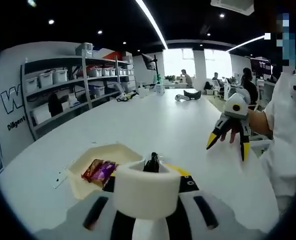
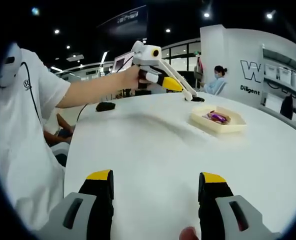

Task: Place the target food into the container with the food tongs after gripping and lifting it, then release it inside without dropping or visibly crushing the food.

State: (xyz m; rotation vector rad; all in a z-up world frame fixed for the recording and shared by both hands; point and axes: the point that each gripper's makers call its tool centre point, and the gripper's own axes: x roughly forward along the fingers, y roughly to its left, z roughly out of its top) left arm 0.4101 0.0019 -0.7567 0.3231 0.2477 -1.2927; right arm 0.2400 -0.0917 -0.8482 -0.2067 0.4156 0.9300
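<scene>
Right gripper (image 2: 155,200) you're holding wide open, empty | left gripper (image 2: 175,82) gripping tongs, closure unclear | food (image 2: 217,117) lying in container (image 2: 236,127) | withdrawal remaining, seemingly.

On the white table (image 2: 153,150) there is one cream container (image 2: 219,122), and inside it lie two wrapped food pieces (image 1: 99,171), side by side. Two grippers are counted: the left gripper (image 2: 190,95) far across the table and the right gripper (image 1: 233,140) nearer the person.
</scene>
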